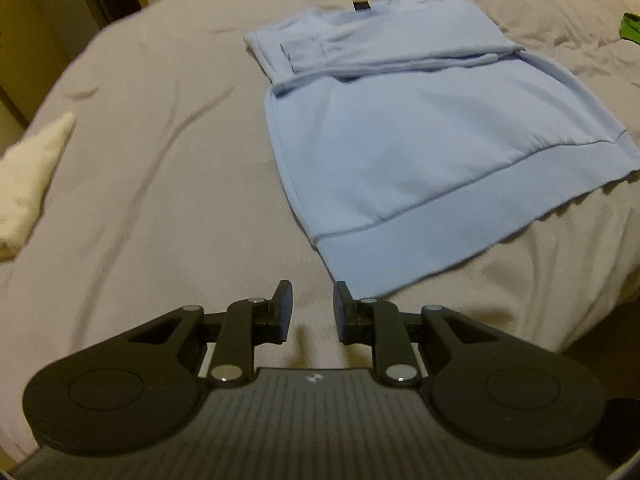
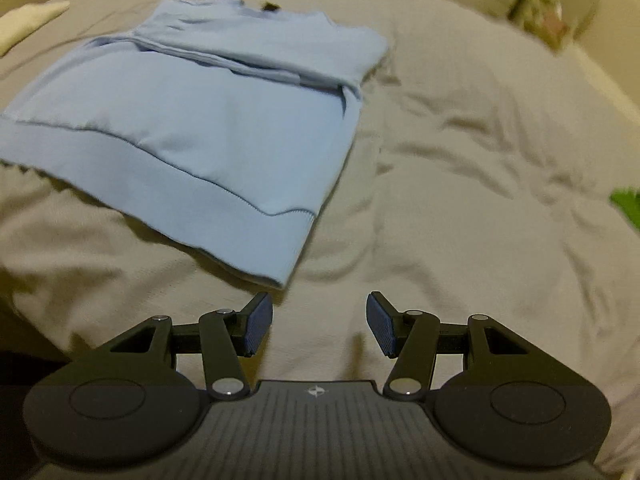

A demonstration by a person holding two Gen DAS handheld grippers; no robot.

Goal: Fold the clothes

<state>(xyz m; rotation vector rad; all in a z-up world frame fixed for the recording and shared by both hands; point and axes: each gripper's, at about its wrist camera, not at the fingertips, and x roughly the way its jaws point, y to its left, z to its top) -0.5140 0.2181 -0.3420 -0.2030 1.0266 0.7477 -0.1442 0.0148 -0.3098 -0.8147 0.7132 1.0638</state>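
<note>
A light blue sweatshirt (image 1: 408,128) lies flat on the bed, both sleeves folded across its chest and its ribbed hem nearest me. The left wrist view has it ahead and to the right; the right wrist view has the sweatshirt (image 2: 192,120) ahead and to the left. My left gripper (image 1: 313,308) hovers open just short of the hem's left corner, nothing between its fingers. My right gripper (image 2: 320,322) is open and empty too, just short of the hem's right corner. Neither touches the cloth.
A wrinkled grey bedsheet (image 1: 160,160) covers the bed. A folded white cloth (image 1: 28,176) lies at its left edge, also seen as the white cloth (image 2: 28,20) far left. A green garment (image 2: 626,206) sits at the right. The bed's front edge drops off near the hem.
</note>
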